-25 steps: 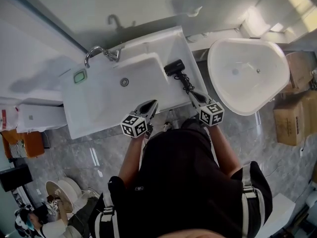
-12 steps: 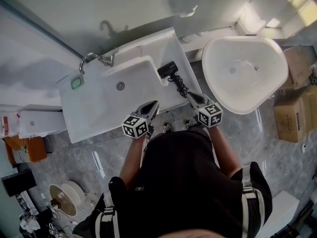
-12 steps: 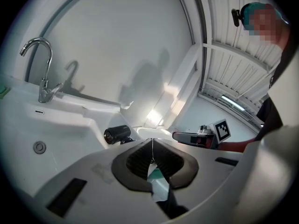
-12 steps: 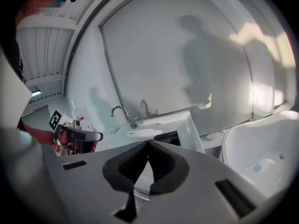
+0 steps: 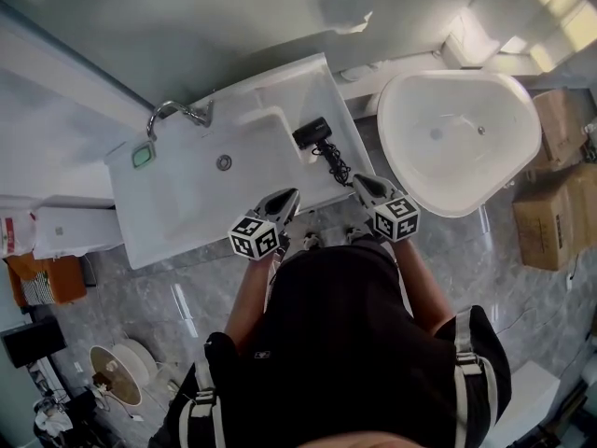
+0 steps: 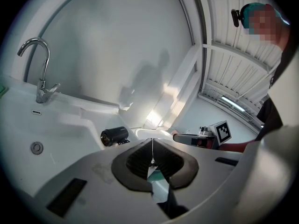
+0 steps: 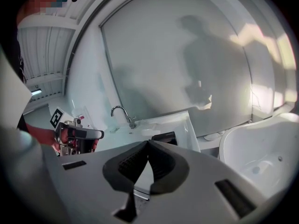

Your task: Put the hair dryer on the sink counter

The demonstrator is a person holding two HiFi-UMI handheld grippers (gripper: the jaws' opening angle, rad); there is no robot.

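The black hair dryer (image 5: 312, 134) lies on the right part of the white sink counter (image 5: 187, 208), beside the basin, with its coiled cord (image 5: 334, 163) trailing toward the front edge. In the left gripper view the hair dryer (image 6: 114, 135) shows its round nozzle end. My right gripper (image 5: 358, 181) is shut and empty just short of the cord's end, above the counter's front right corner. My left gripper (image 5: 285, 200) is shut and empty over the front edge, left of the dryer. Neither gripper touches the dryer. From the right gripper view the hair dryer (image 7: 164, 137) sits just beyond the jaw tips.
A chrome faucet (image 5: 173, 112) and a green soap dish (image 5: 143, 155) stand at the counter's back left, and the drain (image 5: 224, 162) sits in the basin. A white bathtub (image 5: 457, 138) is on the right, with cardboard boxes (image 5: 550, 222) beyond it. Grey marble floor lies below.
The head view has shifted slightly, so the sink and dryer sit a little further left. Both grippers stay shut at the counter's front edge. The dryer has not moved on the counter.
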